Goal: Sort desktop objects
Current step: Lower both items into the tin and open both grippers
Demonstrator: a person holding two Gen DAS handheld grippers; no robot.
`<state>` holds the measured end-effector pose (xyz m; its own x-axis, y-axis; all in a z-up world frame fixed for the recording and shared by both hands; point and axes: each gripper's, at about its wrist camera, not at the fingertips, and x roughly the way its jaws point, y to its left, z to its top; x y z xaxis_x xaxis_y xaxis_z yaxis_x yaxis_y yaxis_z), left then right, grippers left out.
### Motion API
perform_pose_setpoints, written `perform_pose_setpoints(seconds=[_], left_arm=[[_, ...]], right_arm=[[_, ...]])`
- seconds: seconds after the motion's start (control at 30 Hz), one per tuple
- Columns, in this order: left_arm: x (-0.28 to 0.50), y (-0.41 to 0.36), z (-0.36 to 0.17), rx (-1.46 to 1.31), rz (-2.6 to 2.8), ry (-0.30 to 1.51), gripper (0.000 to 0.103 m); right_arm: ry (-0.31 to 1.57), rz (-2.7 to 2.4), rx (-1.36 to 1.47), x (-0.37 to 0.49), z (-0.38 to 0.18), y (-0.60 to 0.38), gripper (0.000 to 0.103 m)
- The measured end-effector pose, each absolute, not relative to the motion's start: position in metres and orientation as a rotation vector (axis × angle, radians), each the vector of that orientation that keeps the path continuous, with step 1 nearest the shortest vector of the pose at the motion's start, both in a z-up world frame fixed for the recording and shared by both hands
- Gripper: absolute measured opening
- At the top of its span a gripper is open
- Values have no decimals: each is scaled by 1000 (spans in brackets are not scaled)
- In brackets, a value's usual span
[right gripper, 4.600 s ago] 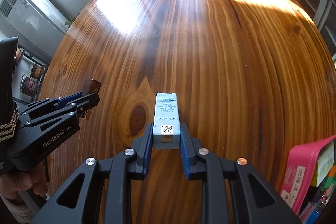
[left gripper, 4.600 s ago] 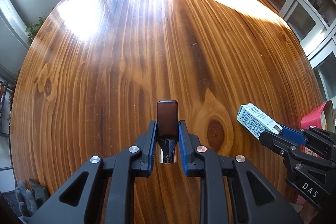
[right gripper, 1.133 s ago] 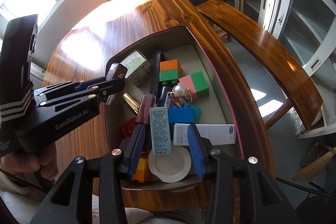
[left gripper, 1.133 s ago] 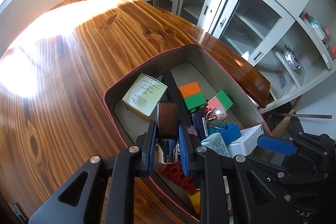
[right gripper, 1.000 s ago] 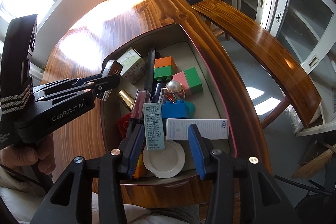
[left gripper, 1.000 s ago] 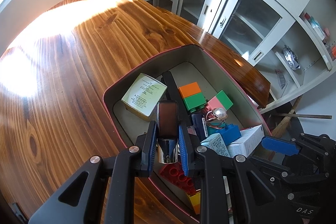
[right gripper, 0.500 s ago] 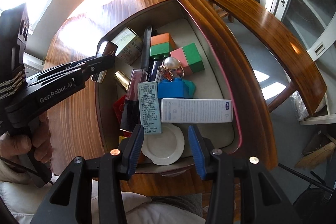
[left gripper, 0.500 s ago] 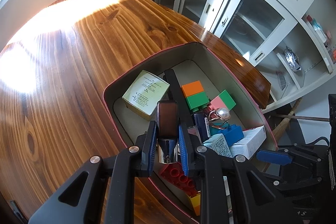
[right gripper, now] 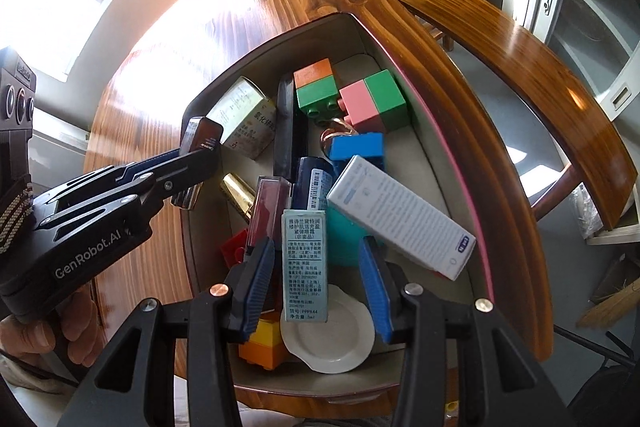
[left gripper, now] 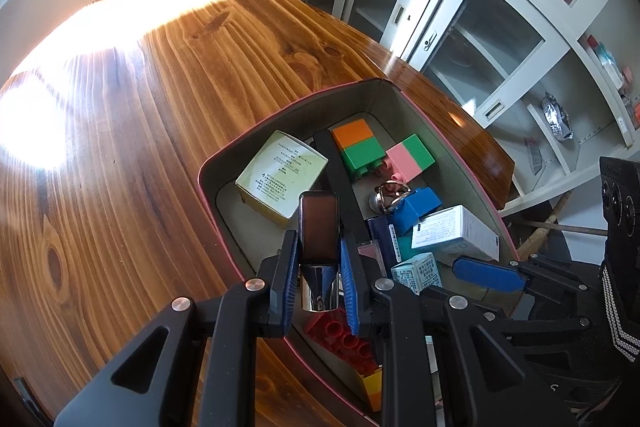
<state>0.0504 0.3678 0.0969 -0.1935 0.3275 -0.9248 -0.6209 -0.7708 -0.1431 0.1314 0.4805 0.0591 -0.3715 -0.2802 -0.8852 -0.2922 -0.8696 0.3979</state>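
The left claw [left gripper: 319, 269] is clenched on a lipstick [left gripper: 319, 227], its dark cap poking up past the blue pads and its chrome base showing between the jaws. It hangs over the near left corner of the bin [left gripper: 280, 115], low centre of the left view, probably so the lipstick can drop into the bare patch of floor beside the green carton [left gripper: 281, 179] rather than onto the pile. In the right view the same claw enters from the left edge, with the person's hand [right gripper: 36, 339] under it at the lower left.

The right claw [right gripper: 316, 283] stands released, jaws apart and pressing on nothing. Between them, low centre of the right view, lies a pale teal box [right gripper: 305, 263] resting on the heap, clear of both pads; it looks freshly set down and the claw looks free to pull away.

The bin sits at the edge of the surface [left gripper: 120, 147] and is crowded: orange-green and pink-green bricks [right gripper: 352, 95] at the far end, a blue brick [right gripper: 358, 149], a long white box [right gripper: 400, 217] leaning across the right side, a white dish [right gripper: 332, 339] at the near end. The heap is loose, so a dropped lipstick may roll or lodge against the gold tube [right gripper: 238, 191] near the left wall.

Sorting seems well along; one release is left.
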Motion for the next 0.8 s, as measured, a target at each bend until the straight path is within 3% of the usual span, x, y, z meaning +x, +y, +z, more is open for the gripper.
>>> perform_pose_setpoints(seconds=[0.1,0.27,0.53,0.6,0.67,0.8], left_arm=[[49,368,95,-1480,2004,337,23],[50,369,99,-1457,2005,333,23],[52,366,102,-1445,2023,355,23],[54,366,104,-1436,2039,373,29],[55,365,108,-1416,2065,391,47],[59,361,118,-1368,2117,431,51]], right_arm=[[800,2480,-1741,136,62,481,52],[815,2500,-1686,143,68,480,73],[737,2528,-1656,144,82,475,78],[724,2528,-1657,145,83,476,79],[714,2527,-1657,147,84,475,79],[682,2520,-1657,149,86,472,81]])
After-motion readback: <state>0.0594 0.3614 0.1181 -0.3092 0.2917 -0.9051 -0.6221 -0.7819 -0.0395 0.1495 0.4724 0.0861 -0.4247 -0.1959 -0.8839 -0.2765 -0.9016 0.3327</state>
